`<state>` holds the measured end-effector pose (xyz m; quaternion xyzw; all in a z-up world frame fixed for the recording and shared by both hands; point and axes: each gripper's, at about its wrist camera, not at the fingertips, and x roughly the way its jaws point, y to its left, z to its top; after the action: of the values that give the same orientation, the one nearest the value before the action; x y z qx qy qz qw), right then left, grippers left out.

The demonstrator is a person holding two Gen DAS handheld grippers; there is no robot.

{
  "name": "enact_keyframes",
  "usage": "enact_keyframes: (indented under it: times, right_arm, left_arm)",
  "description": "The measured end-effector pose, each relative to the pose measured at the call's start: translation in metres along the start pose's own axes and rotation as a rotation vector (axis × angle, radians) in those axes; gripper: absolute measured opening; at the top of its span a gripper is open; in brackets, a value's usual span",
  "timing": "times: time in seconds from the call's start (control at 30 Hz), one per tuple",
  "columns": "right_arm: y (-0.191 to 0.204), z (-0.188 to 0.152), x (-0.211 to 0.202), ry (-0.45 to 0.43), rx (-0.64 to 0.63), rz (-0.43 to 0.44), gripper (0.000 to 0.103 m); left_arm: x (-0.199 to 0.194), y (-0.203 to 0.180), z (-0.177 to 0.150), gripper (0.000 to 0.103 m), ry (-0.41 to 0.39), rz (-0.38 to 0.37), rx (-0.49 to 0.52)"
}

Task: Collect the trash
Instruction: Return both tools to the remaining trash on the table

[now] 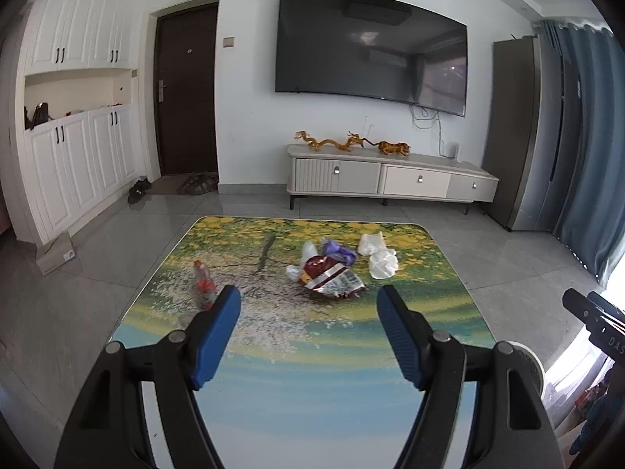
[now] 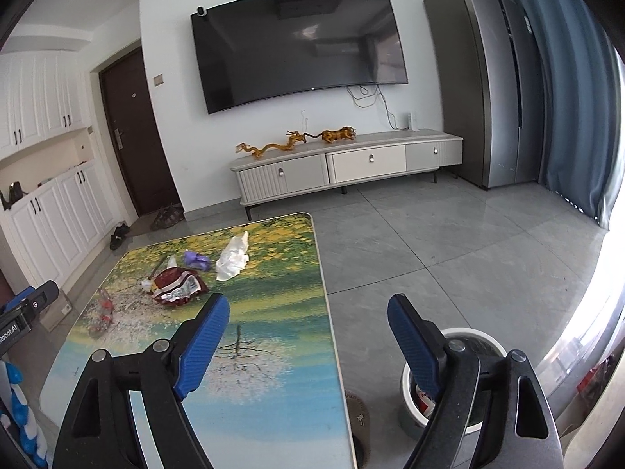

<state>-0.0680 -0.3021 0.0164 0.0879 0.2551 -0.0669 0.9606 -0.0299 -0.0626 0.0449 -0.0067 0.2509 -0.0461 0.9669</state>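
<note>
I see a glossy table (image 1: 312,398) top, smooth, printed with a painted landscape. Snack wrapper (image 1: 332,277): shiny crinkled foil. Bottle (image 1: 204,283): clear crumpled plastic. White tissues (image 1: 381,258): soft matt paper. Gripper pads (image 1: 218,336): blue ribbed rubber on matt black plastic. Floor tiles (image 2: 449,242): polished grey.

Bright daylight glare at right edge — sharp, fisheye-warped, dark-vignetted corners

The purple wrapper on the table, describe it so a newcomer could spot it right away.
Find the table with the painted landscape top. Near its far end lies a cluster of trash; the purple wrapper is crumpled just behind the red snack bag. It is the only purple piece, left of the white tissues.
</note>
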Motion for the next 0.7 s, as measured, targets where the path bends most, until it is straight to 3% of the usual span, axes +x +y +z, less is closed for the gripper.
enact_keyframes:
  times: [0.33, 0.7]
  right_arm:
    - [0.05, -0.001, 0.006, 0.021, -0.108, 0.002, 0.083]
    - [0.077, -0.008, 0.047, 0.104, -0.167, 0.011, 0.083]
  left_arm:
    - [0.009, 0.047, -0.013, 0.071, 0.022, 0.003, -0.073]
    - [0.058, 0.089, -0.028, 0.071, 0.126, 0.0, -0.111]
